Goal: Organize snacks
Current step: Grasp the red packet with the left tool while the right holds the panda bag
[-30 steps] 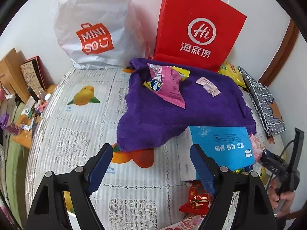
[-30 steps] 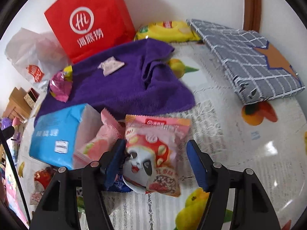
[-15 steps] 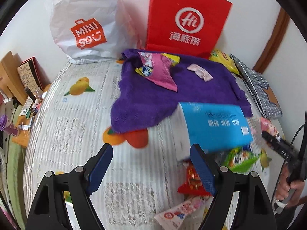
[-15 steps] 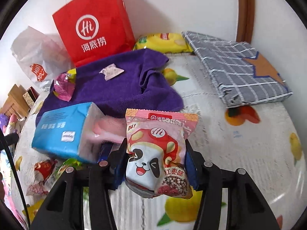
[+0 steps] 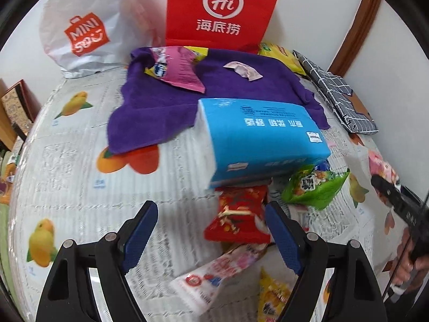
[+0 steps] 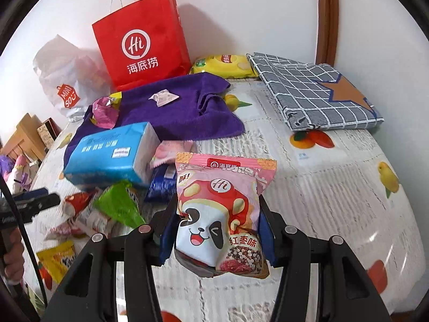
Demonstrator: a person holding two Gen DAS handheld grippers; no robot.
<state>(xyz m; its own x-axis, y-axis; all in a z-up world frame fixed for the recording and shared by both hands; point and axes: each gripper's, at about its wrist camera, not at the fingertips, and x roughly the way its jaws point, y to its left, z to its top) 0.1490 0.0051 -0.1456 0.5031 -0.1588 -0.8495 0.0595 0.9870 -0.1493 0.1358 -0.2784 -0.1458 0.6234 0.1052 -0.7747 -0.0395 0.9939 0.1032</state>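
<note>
My right gripper (image 6: 215, 230) is shut on a pink panda snack bag (image 6: 221, 212) and holds it above the bed. My left gripper (image 5: 211, 230) is open and empty, low over a red snack packet (image 5: 238, 220), which lies just inside its right finger. A green packet (image 5: 315, 185), a pink-white packet (image 5: 217, 271) and a yellow packet (image 5: 273, 295) lie around it. A blue tissue pack (image 5: 257, 139) sits on the edge of a purple towel (image 5: 171, 107). The towel carries a pink packet (image 5: 179, 67) and a small candy (image 5: 242, 69).
A red Hi paper bag (image 5: 222, 10) and a white Miniso bag (image 5: 88, 26) stand at the wall. A yellow chip bag (image 6: 222, 65) and a folded checked cloth (image 6: 316, 94) lie at the back right. The bed edge and wooden shelves (image 6: 29, 136) are on the left.
My right gripper closed on the panda bag and lifted it up and back. My left gripper drew back and right, bringing the red and other packets near its fingers.
</note>
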